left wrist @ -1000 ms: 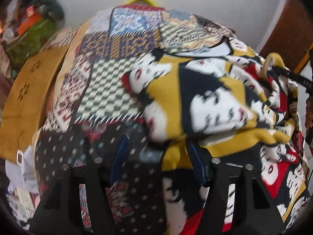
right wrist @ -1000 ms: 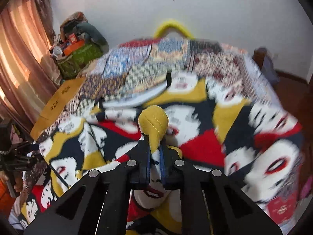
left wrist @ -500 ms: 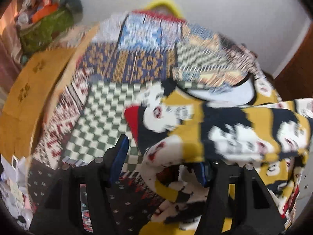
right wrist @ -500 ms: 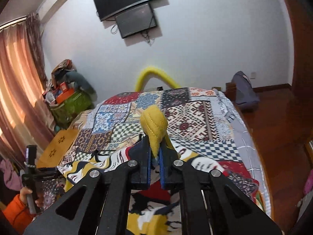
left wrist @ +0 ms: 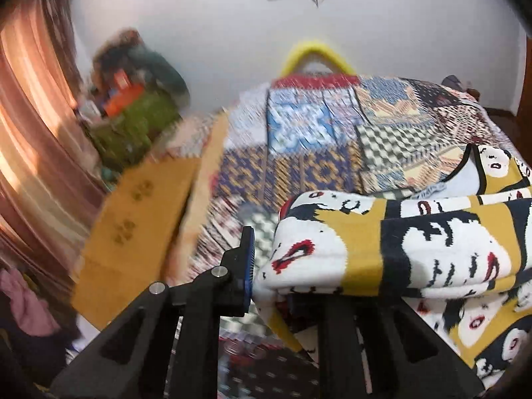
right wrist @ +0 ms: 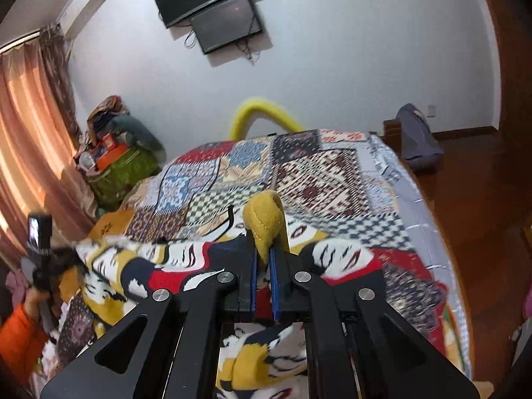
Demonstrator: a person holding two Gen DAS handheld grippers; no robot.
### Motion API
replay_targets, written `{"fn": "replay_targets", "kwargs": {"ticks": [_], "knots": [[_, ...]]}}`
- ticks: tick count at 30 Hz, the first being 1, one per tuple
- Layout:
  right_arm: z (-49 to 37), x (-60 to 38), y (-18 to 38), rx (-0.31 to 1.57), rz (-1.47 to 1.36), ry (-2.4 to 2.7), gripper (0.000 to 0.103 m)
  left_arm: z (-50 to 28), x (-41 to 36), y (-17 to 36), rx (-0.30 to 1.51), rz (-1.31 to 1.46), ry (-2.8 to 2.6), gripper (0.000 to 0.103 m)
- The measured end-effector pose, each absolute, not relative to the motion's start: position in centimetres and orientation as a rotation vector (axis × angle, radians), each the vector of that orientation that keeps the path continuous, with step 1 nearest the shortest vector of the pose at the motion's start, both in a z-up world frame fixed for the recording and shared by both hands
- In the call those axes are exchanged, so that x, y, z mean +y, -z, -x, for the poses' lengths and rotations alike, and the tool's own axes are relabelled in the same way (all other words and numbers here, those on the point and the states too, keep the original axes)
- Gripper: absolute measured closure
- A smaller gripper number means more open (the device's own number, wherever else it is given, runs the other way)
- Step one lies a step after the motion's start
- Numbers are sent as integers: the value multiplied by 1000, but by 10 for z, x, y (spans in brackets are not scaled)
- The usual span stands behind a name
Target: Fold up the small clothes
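A knit garment (left wrist: 415,249) printed with faces in yellow, black, white and red hangs lifted over the patchwork quilt (left wrist: 316,126) of the bed. My left gripper (left wrist: 269,276) is closing its jaws on a thick folded edge of the garment. The left pad (left wrist: 248,266) touches the fabric and the right finger is hidden under it. In the right wrist view my right gripper (right wrist: 262,252) is shut on a yellow hem (right wrist: 264,222) of the same garment (right wrist: 332,252), which stretches left to the other hand-held gripper (right wrist: 40,249).
A wooden bed edge (left wrist: 133,219) runs along the left. Behind it a green bag (right wrist: 123,166) piled with things stands by the curtain (right wrist: 26,133). A yellow tube (right wrist: 259,109) arches at the bed's far end. A dark bag (right wrist: 415,136) sits right. An orange sleeve (right wrist: 20,326) shows at lower left.
Both grippers have risen and tilted up, lifting the garment off the quilt. The left jaws have closed in on the folded edge. The right grip on the yellow hem is unchanged.
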State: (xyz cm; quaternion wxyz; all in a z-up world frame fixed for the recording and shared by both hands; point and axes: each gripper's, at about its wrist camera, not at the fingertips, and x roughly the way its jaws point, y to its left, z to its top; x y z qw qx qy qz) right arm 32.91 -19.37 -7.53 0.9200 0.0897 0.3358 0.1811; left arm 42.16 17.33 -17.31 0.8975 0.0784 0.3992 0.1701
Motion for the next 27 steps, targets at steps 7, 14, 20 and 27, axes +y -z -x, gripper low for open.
{"fn": "replay_targets", "kwargs": {"ticks": [7,14,20,27], "knots": [[-338,-183,103,775,-148,-372,97,-423,194,214,998,3,-263,68],[-333,-170,120,863,0,-384,94,-386,190,238,1053,105,-155,59],[-312,-189,113,851,-16,-371,67,-351,186,213,1013,91,-141,44],[-276,-219,103,855,-58,-333,35,-321,170,217,1035,97,-74,28]]}}
